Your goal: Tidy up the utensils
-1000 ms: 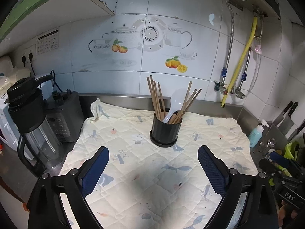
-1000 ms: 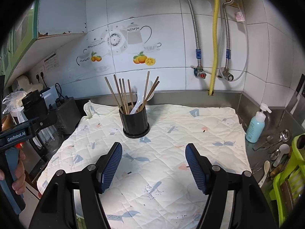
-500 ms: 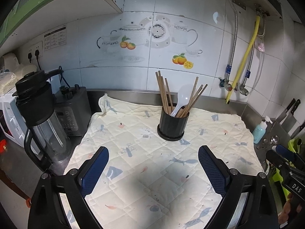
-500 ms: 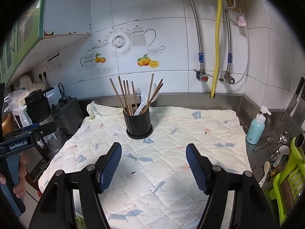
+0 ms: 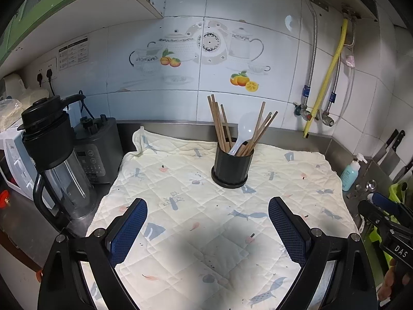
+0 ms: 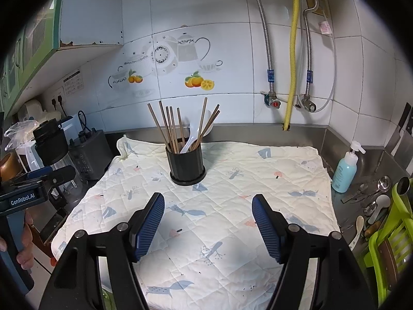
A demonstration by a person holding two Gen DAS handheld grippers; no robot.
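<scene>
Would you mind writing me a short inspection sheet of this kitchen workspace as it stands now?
Surface: quilted cloth spread over the steel counter, printed with small animals and trees.
Job's things: black holder upright on the cloth, holding wooden chopsticks and a white spoon.
Clutter: spoons and small utensils loose on the counter at the right, by a green rack; blue soap bottle.
Grippers: left gripper and right gripper both open, empty, above the cloth.
Cables: black plug leads at the wall sockets; yellow hose and metal hoses on the wall.
Surroundings: blender, tiled wall, knives at right.
</scene>
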